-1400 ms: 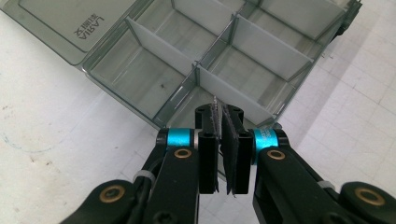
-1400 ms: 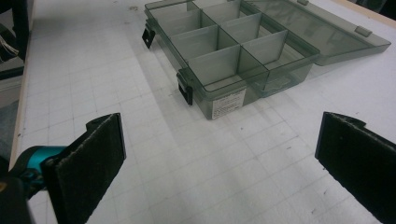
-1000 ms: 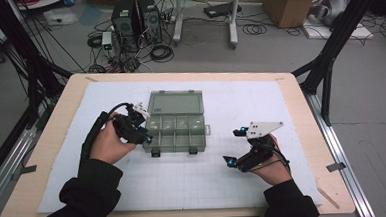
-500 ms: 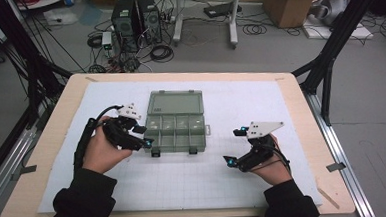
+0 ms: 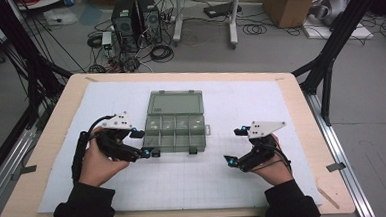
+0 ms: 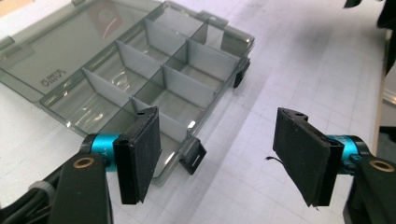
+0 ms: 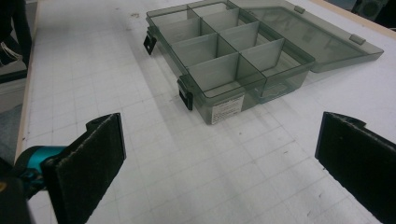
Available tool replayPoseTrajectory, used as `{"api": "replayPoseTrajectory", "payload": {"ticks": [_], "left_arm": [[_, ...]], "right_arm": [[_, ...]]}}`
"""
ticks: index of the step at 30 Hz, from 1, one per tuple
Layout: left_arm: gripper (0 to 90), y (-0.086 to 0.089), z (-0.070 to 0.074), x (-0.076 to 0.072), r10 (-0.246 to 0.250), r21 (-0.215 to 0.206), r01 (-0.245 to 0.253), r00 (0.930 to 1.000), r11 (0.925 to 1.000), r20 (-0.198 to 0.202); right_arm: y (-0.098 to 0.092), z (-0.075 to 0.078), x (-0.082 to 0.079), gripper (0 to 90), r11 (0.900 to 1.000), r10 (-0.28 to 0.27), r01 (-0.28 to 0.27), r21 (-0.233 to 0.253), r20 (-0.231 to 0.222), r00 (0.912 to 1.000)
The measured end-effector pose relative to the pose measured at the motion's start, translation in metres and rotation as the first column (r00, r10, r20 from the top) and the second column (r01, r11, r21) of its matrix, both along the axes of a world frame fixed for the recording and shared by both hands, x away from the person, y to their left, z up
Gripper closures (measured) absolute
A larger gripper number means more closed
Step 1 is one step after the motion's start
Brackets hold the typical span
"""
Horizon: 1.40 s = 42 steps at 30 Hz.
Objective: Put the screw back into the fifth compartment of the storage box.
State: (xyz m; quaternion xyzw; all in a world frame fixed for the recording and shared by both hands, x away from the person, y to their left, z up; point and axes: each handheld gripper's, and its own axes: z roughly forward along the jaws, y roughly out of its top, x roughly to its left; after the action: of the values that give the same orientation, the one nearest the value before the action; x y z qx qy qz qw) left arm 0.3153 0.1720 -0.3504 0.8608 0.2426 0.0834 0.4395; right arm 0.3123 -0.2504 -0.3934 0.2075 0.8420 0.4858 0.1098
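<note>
A smoky clear organizer box (image 5: 176,130) lies mid-table with its lid (image 5: 176,102) folded flat behind it. Its several compartments (image 6: 154,79) look empty. My left gripper (image 5: 147,143) hovers at the box's near left corner, open, with nothing between its pads (image 6: 137,158). In the left gripper view one black front latch (image 6: 193,159) sits between the jaws. My right gripper (image 5: 235,146) is open to the right of the box, a short way off it and holding nothing. In the right gripper view the box (image 7: 233,51) lies ahead of the widely spread pads (image 7: 88,168).
A white gridded mat (image 5: 195,183) covers the wooden table (image 5: 56,125). Black frame legs (image 5: 328,56) stand at the table's corners. Computers and cables lie on the floor beyond the far edge.
My left gripper has drawn back from the box's left side toward the near edge of the table. The right gripper and the box have stayed put.
</note>
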Motion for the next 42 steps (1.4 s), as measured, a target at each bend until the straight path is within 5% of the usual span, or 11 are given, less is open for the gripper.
{"api": "replayPoseTrajectory", "payload": {"ticks": [19,33,42], "left_arm": [[16.2,0.009,-0.026,-0.007,-0.024,-0.038,0.024,0.9997,0.999,0.002],[6.0,0.04,-0.036,-0.006,-0.07,-0.079,0.072,0.9972,0.9942,0.026],[2.0,0.049,-0.038,-0.01,-0.116,-0.135,0.122,0.9919,0.9833,0.052]], "right_arm": [[0.001,-0.001,0.0,0.4,1.0,0.005,-0.005,-0.005,-0.001,1.0],[0.003,-0.001,0.0,0.4,1.0,0.015,-0.015,-0.001,-0.004,0.9999],[0.001,0.0,-0.002,0.4,1.0,0.011,-0.011,0.003,0.0,0.9999]]}}
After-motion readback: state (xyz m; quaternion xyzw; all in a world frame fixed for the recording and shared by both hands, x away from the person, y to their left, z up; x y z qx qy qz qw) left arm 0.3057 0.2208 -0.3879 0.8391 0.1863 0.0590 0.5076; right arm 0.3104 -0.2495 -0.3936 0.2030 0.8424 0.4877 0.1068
